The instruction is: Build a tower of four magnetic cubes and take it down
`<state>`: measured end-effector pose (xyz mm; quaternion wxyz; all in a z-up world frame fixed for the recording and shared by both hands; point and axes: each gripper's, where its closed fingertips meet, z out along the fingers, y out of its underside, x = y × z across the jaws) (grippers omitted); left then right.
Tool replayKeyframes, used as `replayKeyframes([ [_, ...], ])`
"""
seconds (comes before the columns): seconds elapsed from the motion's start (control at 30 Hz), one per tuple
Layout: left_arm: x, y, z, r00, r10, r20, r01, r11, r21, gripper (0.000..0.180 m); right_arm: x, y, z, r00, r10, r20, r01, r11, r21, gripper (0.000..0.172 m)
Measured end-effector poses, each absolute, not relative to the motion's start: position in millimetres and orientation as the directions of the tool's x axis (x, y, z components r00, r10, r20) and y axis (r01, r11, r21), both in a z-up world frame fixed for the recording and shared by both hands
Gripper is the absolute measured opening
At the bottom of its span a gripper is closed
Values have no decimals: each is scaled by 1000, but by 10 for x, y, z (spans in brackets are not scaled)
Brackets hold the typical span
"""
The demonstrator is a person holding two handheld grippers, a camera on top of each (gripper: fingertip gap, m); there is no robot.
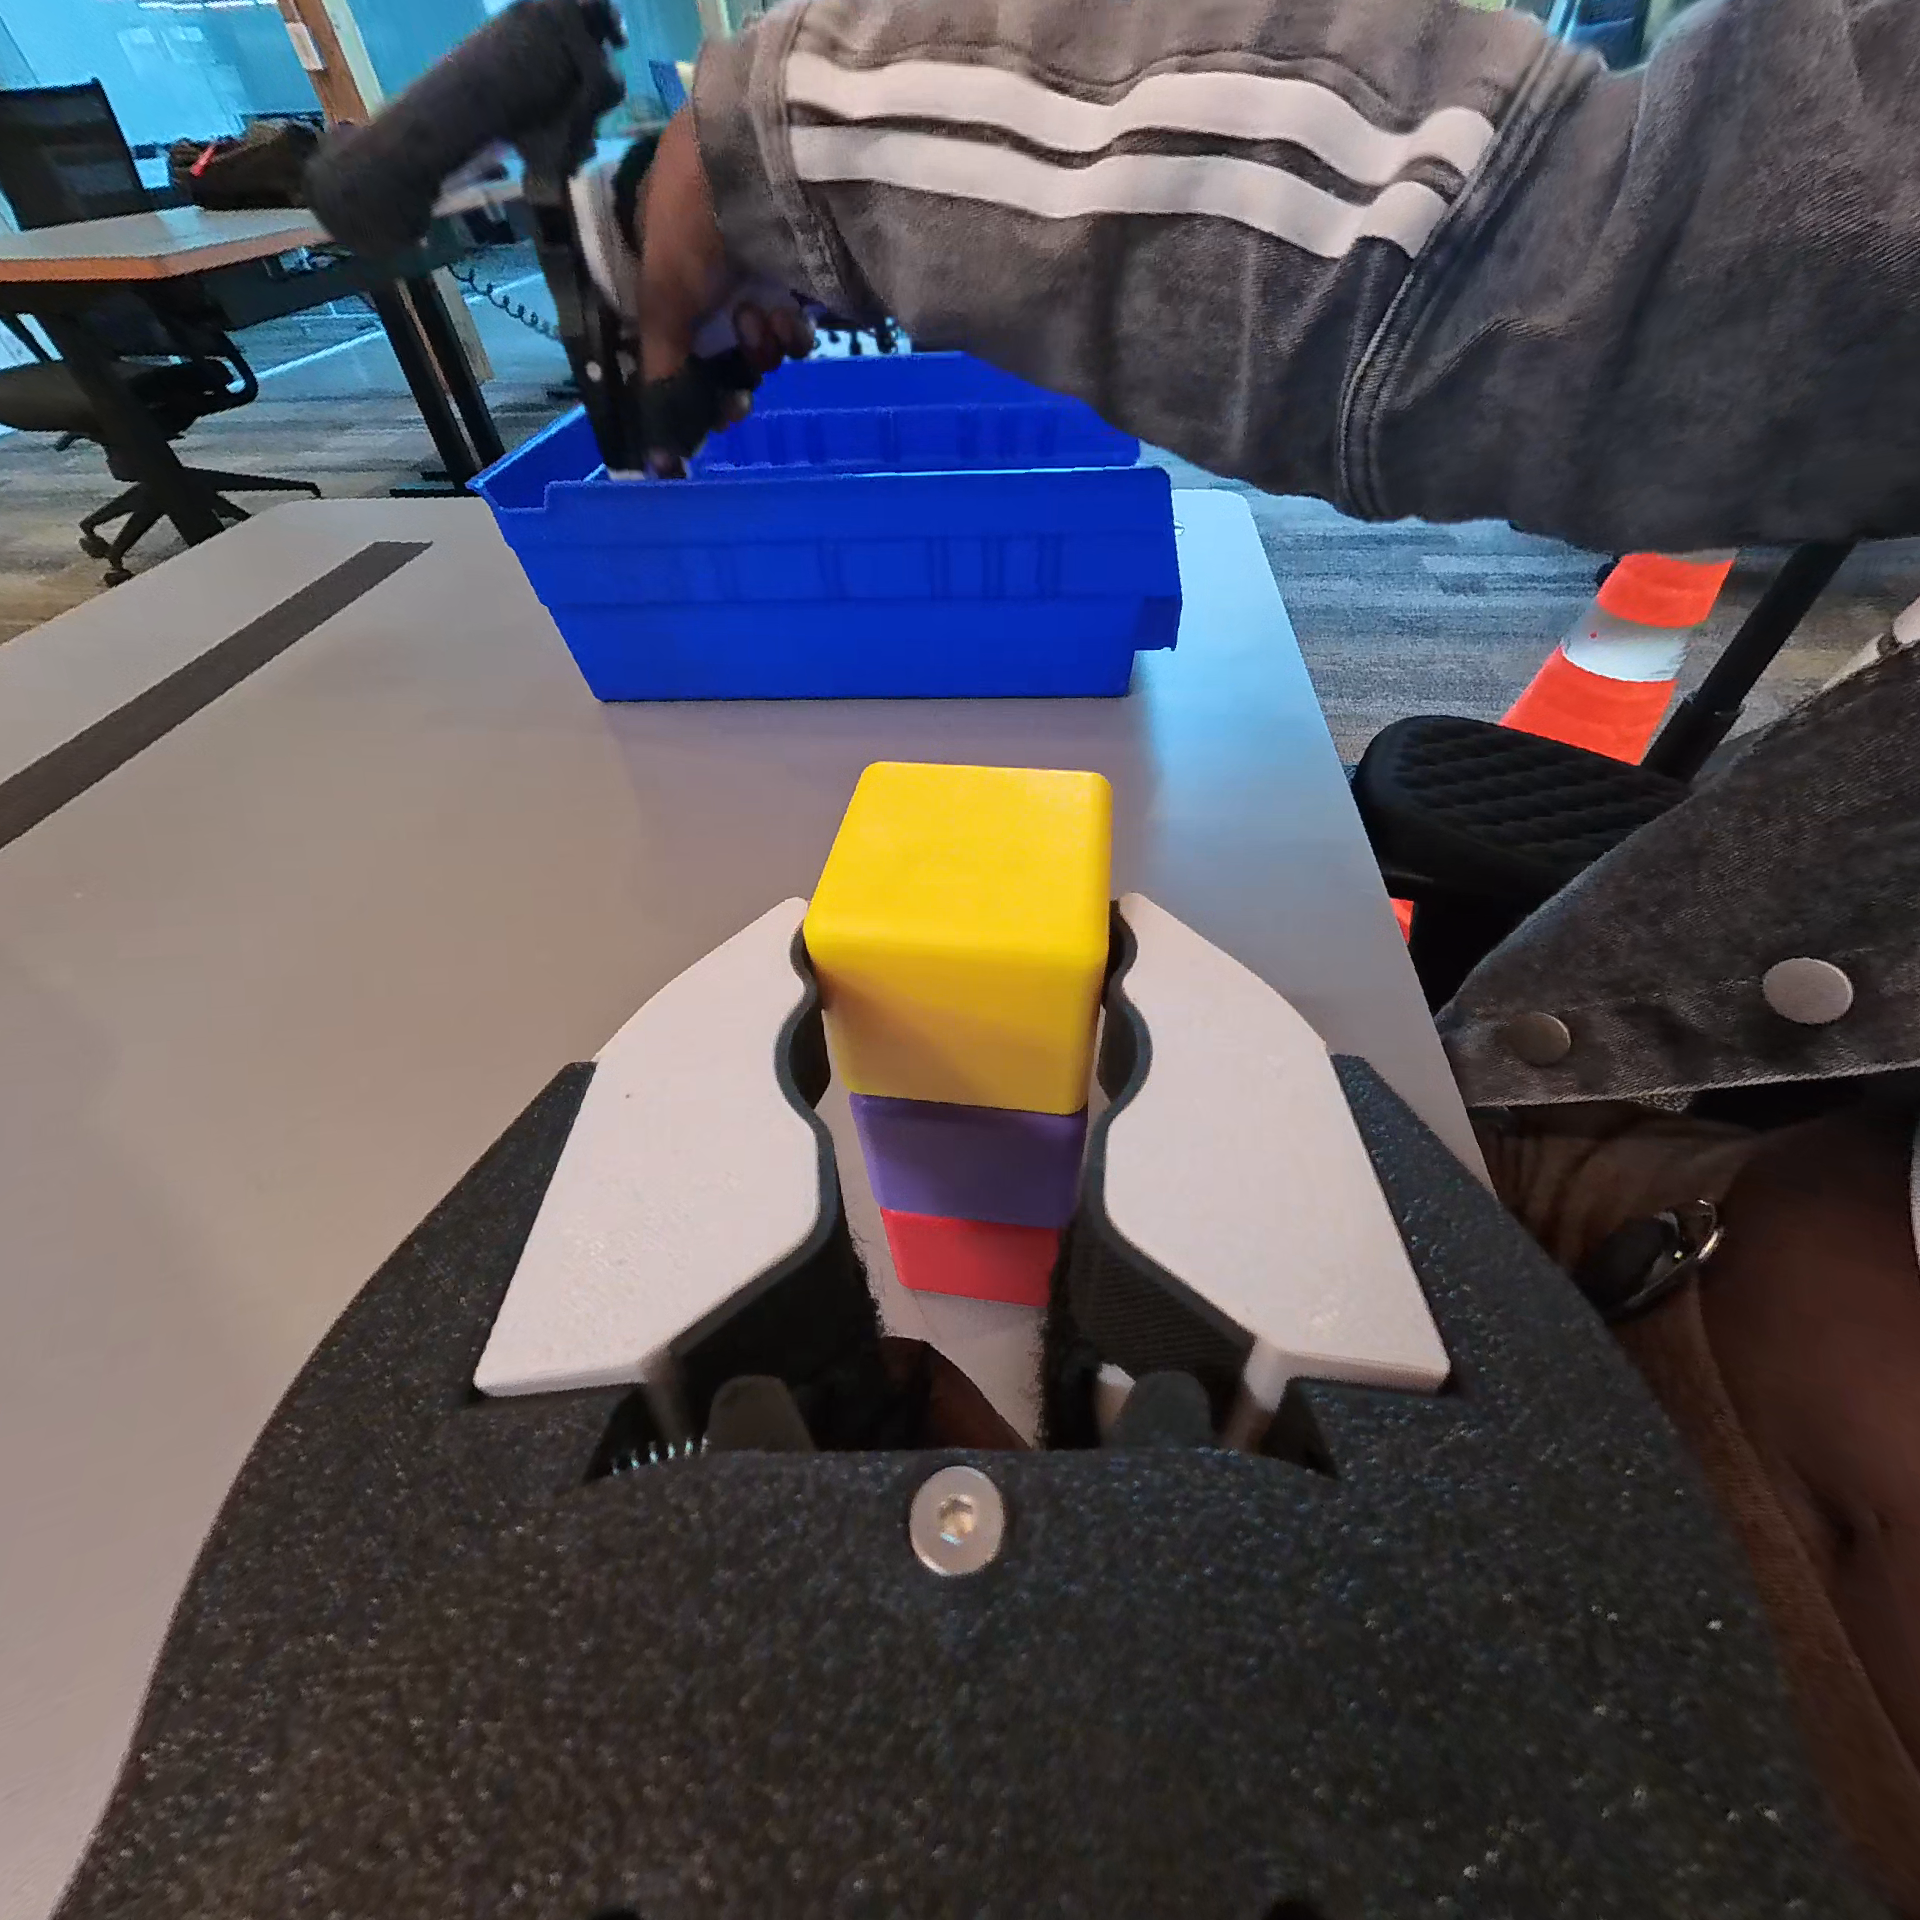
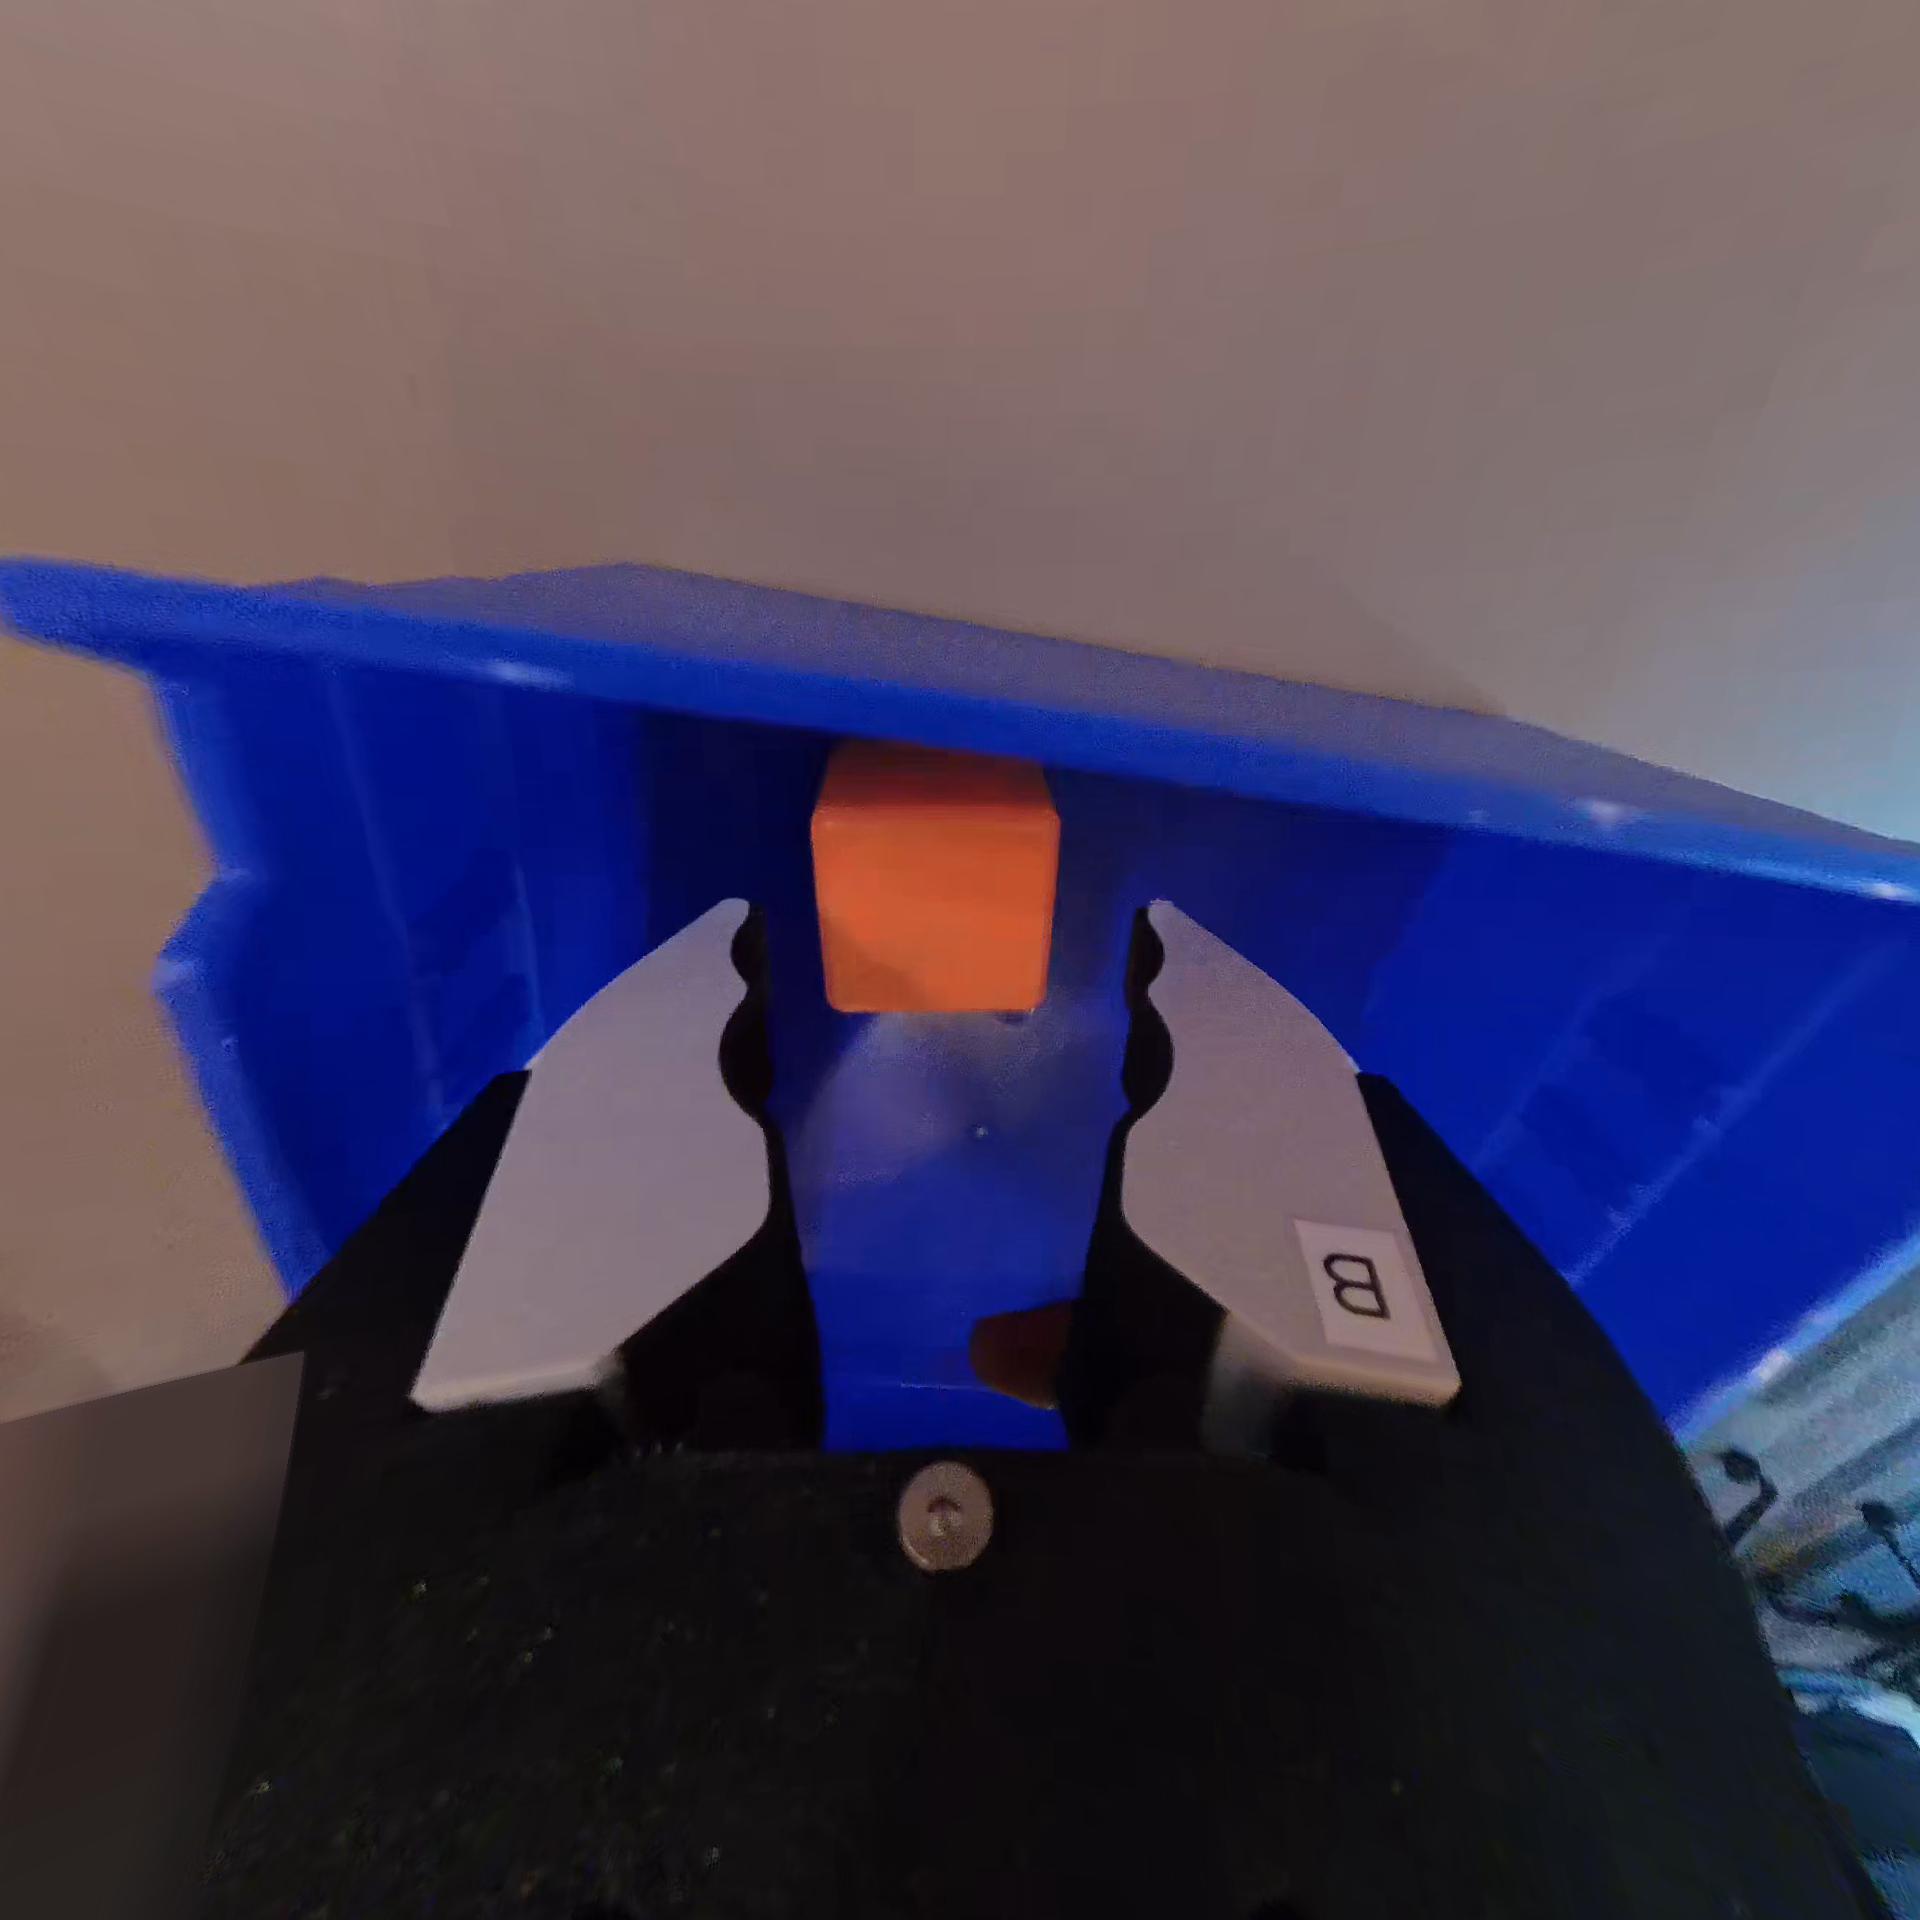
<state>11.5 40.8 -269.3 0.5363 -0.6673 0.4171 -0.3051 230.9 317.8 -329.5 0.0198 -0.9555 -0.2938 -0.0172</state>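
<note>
In the left wrist view a stack of three cubes stands on the grey table (image 1: 364, 831): a yellow cube (image 1: 961, 997) on top, a purple cube (image 1: 971, 1164) under it and a red cube (image 1: 971, 1257) at the bottom. My left gripper (image 1: 961, 914) is shut on the yellow cube, with both pads against its sides. My right gripper (image 2: 945, 914) is open inside the blue bin (image 2: 1558, 987). An orange cube (image 2: 935, 894) lies on the bin floor between its fingertips, with a gap on each side. The right gripper (image 1: 644, 457) also shows in the left wrist view, reaching down into the bin (image 1: 831, 582).
The person's grey striped sleeve (image 1: 1247, 260) stretches across above the bin. The table's right edge is close to the stack, with a black chair armrest (image 1: 1507, 800) and an orange traffic cone (image 1: 1621, 655) beyond it. Office chairs and a desk (image 1: 156, 312) stand at the far left. There is about 35 centimetres between the tips of the two grippers.
</note>
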Motion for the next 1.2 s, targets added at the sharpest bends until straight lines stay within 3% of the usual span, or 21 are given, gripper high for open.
replayKeyframes([
  [0.1,120,396,-2691,457,-889,-43,-229,-71,-971,49,2180,3206,-2869,805,580,122,592,-772,-231,70],
  [0.2,100,398,-2751,453,-889,-64,-273,-69,-960,61,1634,2929,-2340,701,707,99,638,-559,-530,71],
  [0.27,93,385,-2838,441,-894,-76,-322,-79,-943,70,1090,2445,-2056,509,860,48,630,-333,-701,71],
  [0.37,114,378,-2996,427,-900,-81,-383,-99,-918,81,376,1295,-1889,-4,1000,0,524,2,-852,71],
  [0.43,127,375,-3105,420,-904,-85,-425,-113,-898,81,168,696,-2018,-251,967,37,478,158,-864,74],
  [0.53,119,408,-3156,435,-895,-100,-442,-115,-890,76,-10,325,-2323,-359,932,43,506,234,-830,76],
  [0.77,131,418,-3138,445,-893,-72,-406,-129,-905,58,-134,264,-2652,-387,922,17,594,263,-760,64],
  [0.87,143,411,-3153,441,-894,-74,-411,-127,-903,52,-137,243,-2650,-398,917,30,590,281,-757,49],
  [1.2,163,385,-3159,430,-900,-73,-416,-125,-901,52,-109,216,-2636,-373,926,63,551,276,-788,49],
])
